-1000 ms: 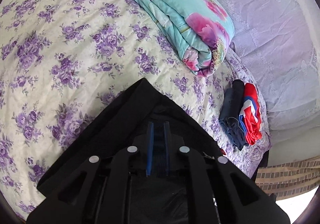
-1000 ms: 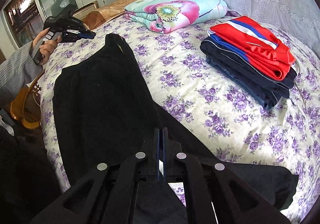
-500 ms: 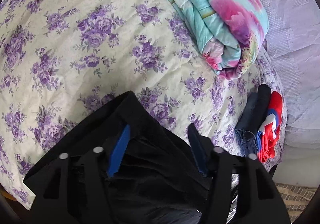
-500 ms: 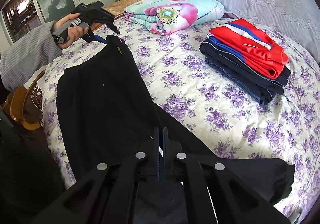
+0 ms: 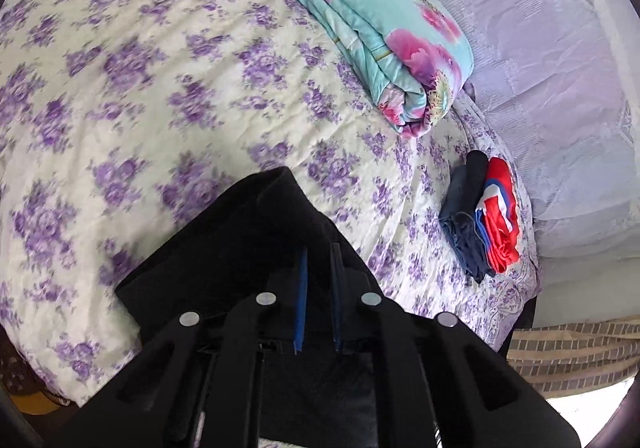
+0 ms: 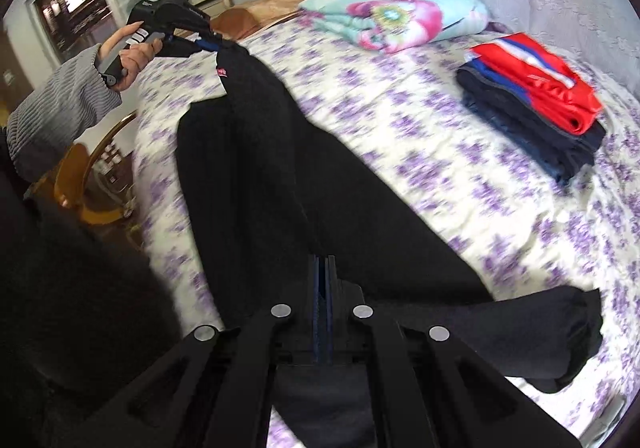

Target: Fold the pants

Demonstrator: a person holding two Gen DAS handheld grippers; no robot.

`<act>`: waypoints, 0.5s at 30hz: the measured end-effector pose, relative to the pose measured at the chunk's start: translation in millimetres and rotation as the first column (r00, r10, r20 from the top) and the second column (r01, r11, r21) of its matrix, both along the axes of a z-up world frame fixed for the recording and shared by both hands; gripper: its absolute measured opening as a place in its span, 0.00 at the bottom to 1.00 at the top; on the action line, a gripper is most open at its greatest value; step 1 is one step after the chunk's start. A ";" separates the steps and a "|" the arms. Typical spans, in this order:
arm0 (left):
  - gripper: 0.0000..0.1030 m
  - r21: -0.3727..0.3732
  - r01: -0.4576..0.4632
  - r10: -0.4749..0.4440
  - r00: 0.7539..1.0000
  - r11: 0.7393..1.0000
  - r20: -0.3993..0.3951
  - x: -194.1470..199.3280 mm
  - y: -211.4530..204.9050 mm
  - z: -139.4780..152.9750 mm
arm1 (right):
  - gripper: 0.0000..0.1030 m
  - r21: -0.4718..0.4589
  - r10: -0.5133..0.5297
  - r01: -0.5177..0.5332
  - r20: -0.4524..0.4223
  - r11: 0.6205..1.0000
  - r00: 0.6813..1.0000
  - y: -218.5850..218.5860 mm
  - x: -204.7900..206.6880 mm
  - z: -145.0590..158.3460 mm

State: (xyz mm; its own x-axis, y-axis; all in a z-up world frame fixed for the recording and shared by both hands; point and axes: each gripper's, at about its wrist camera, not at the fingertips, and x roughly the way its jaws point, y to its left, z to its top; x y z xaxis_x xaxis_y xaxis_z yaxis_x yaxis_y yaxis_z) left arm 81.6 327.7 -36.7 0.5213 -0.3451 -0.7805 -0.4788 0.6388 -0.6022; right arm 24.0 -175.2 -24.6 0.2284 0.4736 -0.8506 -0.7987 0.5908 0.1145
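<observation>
Black pants (image 6: 256,176) lie stretched along the near side of the flowered bed (image 6: 420,152). My left gripper (image 5: 318,260) is shut on the pants' waistband corner (image 5: 264,220) and holds it a little above the sheet; it also shows in the right wrist view (image 6: 208,44), held in a hand. My right gripper (image 6: 323,268) is shut on the pants' leg cloth near the hem end, and the other leg (image 6: 552,332) lies spread to the right.
A folded teal flowered quilt (image 5: 380,28) lies at the bed's far side. A stack of folded red and navy clothes (image 6: 536,96) sits by the lace curtain (image 5: 560,68). A wooden chair (image 6: 92,184) stands beside the bed.
My left gripper opened over the waistband half a second ago and has shut on it again, lifting the corner. My right gripper stayed shut and pulled the leg taut.
</observation>
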 end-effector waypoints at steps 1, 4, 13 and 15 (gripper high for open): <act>0.09 0.003 -0.006 0.006 1.000 1.000 -0.002 -15.1 0.8 -3.9 | 0.02 -0.002 0.016 -0.016 -0.020 1.000 1.000 1.8 -8.4 -3.4; 0.09 -0.008 -0.036 0.036 0.999 0.999 -0.031 -60.0 1.4 -29.9 | 0.02 -0.019 0.059 -0.061 -0.096 0.998 0.994 4.9 -31.5 -25.0; 0.08 0.121 -0.210 0.224 0.968 0.970 -0.110 -122.7 21.2 -80.6 | 0.03 -0.081 0.077 -0.094 -0.194 0.992 0.978 18.0 -60.1 -100.7; 0.08 0.109 -0.229 0.239 0.967 0.967 -0.083 -132.8 23.7 -72.3 | 0.03 -0.077 0.052 -0.069 -0.204 0.995 0.977 17.2 -61.3 -110.4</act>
State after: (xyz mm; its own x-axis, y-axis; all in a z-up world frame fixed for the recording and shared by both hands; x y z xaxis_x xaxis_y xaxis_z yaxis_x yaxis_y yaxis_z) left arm -51.3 351.5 -109.0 0.5006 -0.1418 -0.8540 -0.6738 0.5555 -0.4872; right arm -37.3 -158.1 -135.1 0.0208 0.4067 -0.9133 -0.7989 0.5560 0.2294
